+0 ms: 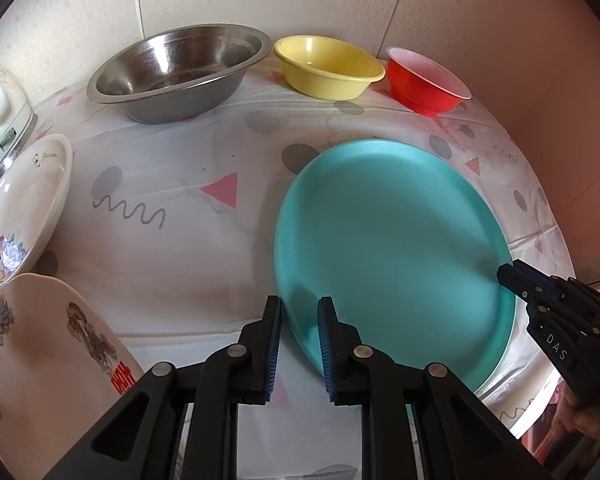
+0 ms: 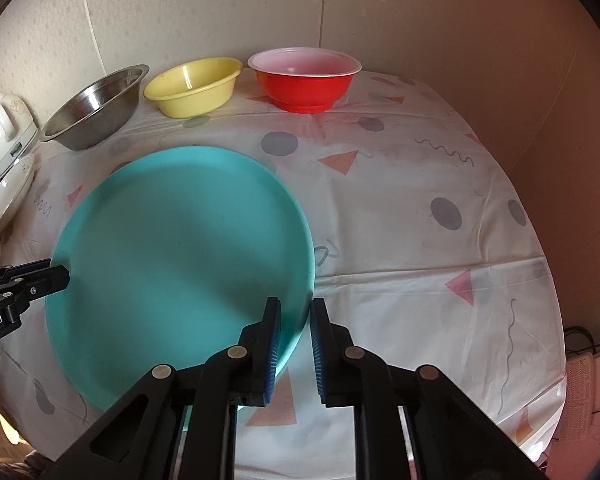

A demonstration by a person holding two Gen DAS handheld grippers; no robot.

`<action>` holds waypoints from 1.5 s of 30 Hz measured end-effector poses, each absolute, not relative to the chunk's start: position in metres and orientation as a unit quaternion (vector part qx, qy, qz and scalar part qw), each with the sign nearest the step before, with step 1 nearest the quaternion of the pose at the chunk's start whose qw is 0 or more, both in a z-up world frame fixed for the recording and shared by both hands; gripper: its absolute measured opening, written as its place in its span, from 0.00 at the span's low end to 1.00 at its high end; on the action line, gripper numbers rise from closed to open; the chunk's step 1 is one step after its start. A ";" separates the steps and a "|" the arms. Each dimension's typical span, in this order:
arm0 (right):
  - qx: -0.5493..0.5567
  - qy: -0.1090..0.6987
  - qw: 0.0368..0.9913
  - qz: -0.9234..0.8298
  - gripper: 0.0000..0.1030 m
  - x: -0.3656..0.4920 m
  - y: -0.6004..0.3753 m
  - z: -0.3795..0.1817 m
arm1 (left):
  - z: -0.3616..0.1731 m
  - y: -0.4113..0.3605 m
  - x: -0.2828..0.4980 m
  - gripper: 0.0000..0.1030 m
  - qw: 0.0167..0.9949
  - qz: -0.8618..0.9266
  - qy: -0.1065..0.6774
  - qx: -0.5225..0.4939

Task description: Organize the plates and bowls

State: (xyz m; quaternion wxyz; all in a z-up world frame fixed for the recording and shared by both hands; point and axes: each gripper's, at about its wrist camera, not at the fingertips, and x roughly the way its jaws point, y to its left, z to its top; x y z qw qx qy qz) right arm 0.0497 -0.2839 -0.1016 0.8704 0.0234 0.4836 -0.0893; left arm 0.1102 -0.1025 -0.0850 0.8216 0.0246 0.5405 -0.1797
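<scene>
On tablecloth (image 1: 172,264) | both claws clamp teal plate (image 1: 388,248) rim | right claw (image 1: 504,276) reads "DAS"

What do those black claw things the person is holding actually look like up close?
Each is a black plastic tool with two flat fingers driven by hinged bars, joined by round silver pins. The left gripper and right gripper both have ribbed blue pads lining the inner faces of the fingers. White lettering is printed on the sides: "DAS" on the right one and a name ending in "obot.AI" on the left.
</scene>
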 end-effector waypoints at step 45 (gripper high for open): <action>0.165 0.535 0.790 0.251 0.28 0.220 -0.057 -0.089 | -0.057 0.207 0.161 0.34 0.869 0.007 0.466 -0.167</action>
